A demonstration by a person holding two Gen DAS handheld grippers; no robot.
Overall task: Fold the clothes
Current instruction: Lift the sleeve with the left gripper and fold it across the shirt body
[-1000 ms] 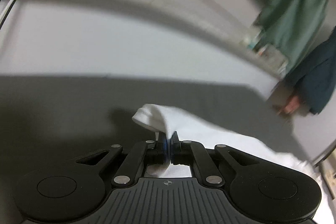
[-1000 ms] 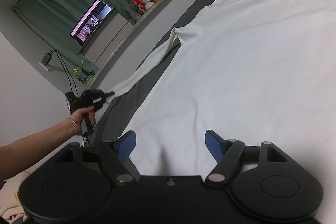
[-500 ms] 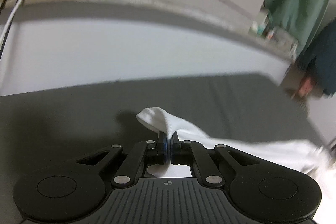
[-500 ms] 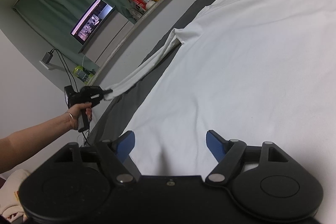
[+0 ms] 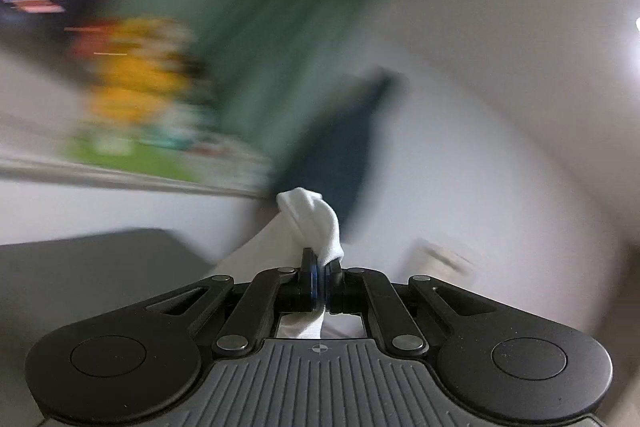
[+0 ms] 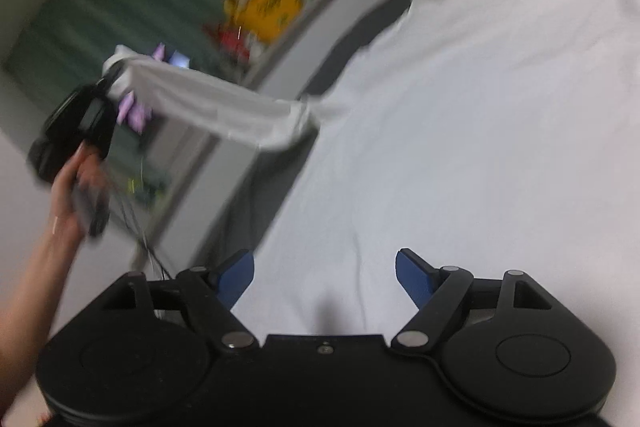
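White cotton fills most of what we see from the right wrist: the shirt (image 6: 480, 131) lies spread flat on the dark grey bed cover (image 6: 256, 195), its body running from just ahead of our right gripper (image 6: 325, 277) up to the far right corner, where the collar end is cut off by the edge of the view. Our right gripper hovers over the near part of the shirt with its blue pads wide apart, nothing pinched between them; its jaws have just been opening a little further. Off to the left, one sleeve (image 6: 208, 107) stretches up off the cover, from the shirt's side to our left gripper (image 6: 105, 85), held by a bare hand (image 6: 74, 187). From the left wrist we see that gripper (image 5: 320, 273) clamped tight on the sleeve's cuff (image 5: 314, 221), a bunch of white cloth sticking up past the fingertips and more hanging below them. Motion blur smears nearly everything behind: green curtain (image 5: 256, 59), yellow and red clutter on a ledge (image 6: 268, 7), a dark shape against the wall, none of it readable
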